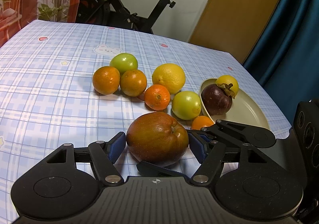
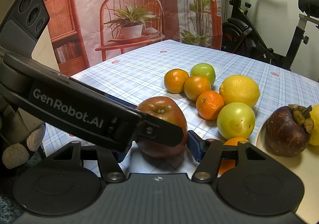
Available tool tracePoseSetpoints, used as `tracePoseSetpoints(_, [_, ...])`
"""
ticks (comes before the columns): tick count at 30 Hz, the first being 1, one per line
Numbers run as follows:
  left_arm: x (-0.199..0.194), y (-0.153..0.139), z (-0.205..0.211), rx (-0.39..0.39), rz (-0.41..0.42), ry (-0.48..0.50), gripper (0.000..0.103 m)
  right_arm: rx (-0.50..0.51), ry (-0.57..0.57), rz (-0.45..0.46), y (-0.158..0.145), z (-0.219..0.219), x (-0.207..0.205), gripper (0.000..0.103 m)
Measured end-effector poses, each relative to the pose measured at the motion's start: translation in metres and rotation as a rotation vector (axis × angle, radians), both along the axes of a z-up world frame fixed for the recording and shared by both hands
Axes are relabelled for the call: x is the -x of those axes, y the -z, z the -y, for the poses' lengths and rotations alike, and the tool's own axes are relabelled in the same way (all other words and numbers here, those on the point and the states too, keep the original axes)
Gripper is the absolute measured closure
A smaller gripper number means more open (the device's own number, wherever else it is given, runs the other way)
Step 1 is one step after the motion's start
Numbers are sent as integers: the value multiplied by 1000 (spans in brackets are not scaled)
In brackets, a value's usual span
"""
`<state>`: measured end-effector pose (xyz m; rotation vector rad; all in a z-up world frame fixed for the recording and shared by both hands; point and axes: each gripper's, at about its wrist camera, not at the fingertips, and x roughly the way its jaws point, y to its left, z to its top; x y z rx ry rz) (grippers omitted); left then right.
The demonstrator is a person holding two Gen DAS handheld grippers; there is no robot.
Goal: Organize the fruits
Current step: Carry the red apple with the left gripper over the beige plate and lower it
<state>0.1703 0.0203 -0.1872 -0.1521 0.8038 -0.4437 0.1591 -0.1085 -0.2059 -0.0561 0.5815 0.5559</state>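
Pinching the red apple (image 1: pixel 157 136) between both blue pads (image 1: pixel 117 148) of the left gripper (image 1: pixel 157 144), with the fruit seemingly resting on the checked surface (image 1: pixel 59 84) at 6 o'clock in the left wrist view. Straddling that same apple with the right gripper (image 2: pixel 157 150), jaws spread and a gap showing on each side in the right wrist view.

Crowding two tools onto one fruit: risking a clash of fingers if either is lifting or closing, since one right finger is lying just under the apple's near side and the other is sitting at 3 o'clock beside the left pad. Knocking the grip askew that way, and letting the apple roll.

Gripping a round, smooth, heavy fruit across its widest part, by the look of it: possibly slipping out downward once raised, more so if the pads are only grazing the skin.

Passing close to neighbours at 1 to 2 o'clock: brushing the small orange (image 1: pixel 201 122) or the green apple (image 1: pixel 186 107), both just beside the right pad, and sending them rolling toward the surface's edge.

Heading, presumably, for the plate (image 1: pixel 249 116) at 3 o'clock, already holding a mangosteen (image 1: pixel 216 97) and a yellow lemon (image 1: pixel 227 82): bumping those off the rim, or tipping the shallow plate by landing on its edge.
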Motion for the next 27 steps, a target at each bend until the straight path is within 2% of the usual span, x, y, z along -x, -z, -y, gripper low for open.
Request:
tracePoseSetpoints(8, [0,-6,3,-4,12,11,31,-6,11,9,-6,4,3,41])
tracePoseSetpoints(13, [0,-20,13,-27,50,38,31,-22,37,35,-15,9,6,41])
tracePoseSetpoints(27, [-9,-49,60,-67,128,137,31,-82,181,82,-46,48,16,41])
